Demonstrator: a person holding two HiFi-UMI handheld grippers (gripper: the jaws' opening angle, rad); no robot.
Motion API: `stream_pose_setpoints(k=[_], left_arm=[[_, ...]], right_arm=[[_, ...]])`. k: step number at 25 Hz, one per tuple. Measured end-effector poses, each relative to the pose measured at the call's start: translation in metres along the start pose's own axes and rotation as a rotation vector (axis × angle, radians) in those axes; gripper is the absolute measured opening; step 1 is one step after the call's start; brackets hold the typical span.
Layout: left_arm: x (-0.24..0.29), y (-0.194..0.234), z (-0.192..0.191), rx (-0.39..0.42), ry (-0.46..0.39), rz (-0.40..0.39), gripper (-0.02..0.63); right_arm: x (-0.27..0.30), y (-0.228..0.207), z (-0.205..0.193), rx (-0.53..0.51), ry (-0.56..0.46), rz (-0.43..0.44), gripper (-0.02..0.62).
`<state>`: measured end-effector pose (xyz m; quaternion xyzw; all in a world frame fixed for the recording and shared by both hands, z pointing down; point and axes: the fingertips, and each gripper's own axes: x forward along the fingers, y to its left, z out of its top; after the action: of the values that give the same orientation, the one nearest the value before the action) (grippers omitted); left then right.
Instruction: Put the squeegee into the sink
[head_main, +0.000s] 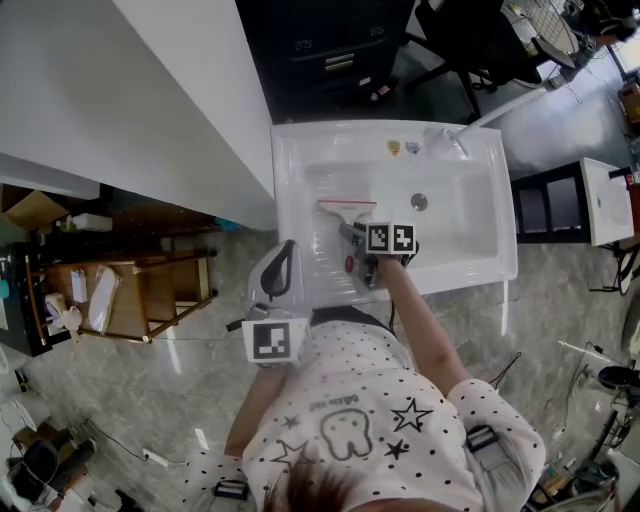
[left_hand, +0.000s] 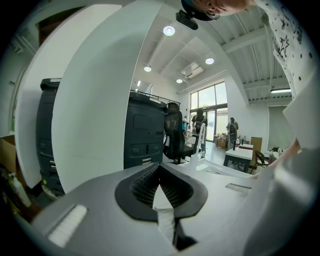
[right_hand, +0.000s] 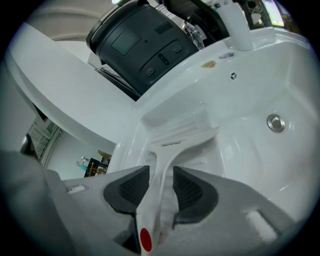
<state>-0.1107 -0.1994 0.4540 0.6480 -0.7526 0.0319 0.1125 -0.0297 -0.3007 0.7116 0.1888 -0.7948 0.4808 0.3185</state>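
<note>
In the sink (head_main: 495, 215), the squeegee (right_hand: 172, 147) lies blade-down on the basin floor. Its handle runs back between your right tongs (right_hand: 161, 184), whose pads stand apart around it without clamping. Your left tongs (left_hand: 160, 186) are closed on nothing, outside the sink. The squeegee looks light, stiff and slick; if you regrip, take the handle mid-length, never the soft blade edge.

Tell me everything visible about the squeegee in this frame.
The squeegee is white plastic, with a wide red-edged blade and a handle ending in a red dot. It lies inside the sink, blade away from the person, apparently resting on the basin floor. Its handle runs between the open jaws of the right claw, unclamped.
</note>
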Motion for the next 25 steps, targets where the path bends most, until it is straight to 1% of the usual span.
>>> stream_pose_setpoints(k=[3, 7, 9, 13, 16, 18, 21, 25], left_arm=[[-0.001, 0.002, 0.0, -0.003, -0.001, 0.002, -0.006], [-0.003, 0.001, 0.004, -0.02, 0.005, -0.001, -0.006], [-0.002, 0.001, 0.005, -0.016, -0.001, -0.002, -0.006], [-0.002, -0.001, 0.004, -0.017, -0.003, -0.006, -0.006], [-0.003, -0.001, 0.004, -0.016, 0.004, -0.009, -0.006], [-0.004, -0.001, 0.004, -0.008, 0.004, -0.011, -0.006], [-0.005, -0.002, 0.005, -0.009, -0.003, -0.013, -0.005], [-0.006, -0.003, 0.006, -0.022, -0.009, -0.017, -0.006]], right_arm=[[-0.001, 0.001, -0.002, 0.003, 0.001, 0.005, 0.138], [-0.005, 0.0, 0.001, 0.03, -0.036, 0.005, 0.14], [-0.007, -0.002, 0.002, 0.038, -0.047, 0.005, 0.14], [-0.012, -0.002, 0.005, 0.038, -0.063, 0.02, 0.14], [-0.018, -0.002, 0.01, 0.026, -0.105, 0.015, 0.137], [-0.023, -0.004, 0.016, 0.009, -0.147, -0.001, 0.115], [-0.03, -0.008, 0.023, -0.03, -0.198, -0.045, -0.001], [-0.037, -0.008, 0.033, -0.076, -0.256, -0.073, -0.006]])
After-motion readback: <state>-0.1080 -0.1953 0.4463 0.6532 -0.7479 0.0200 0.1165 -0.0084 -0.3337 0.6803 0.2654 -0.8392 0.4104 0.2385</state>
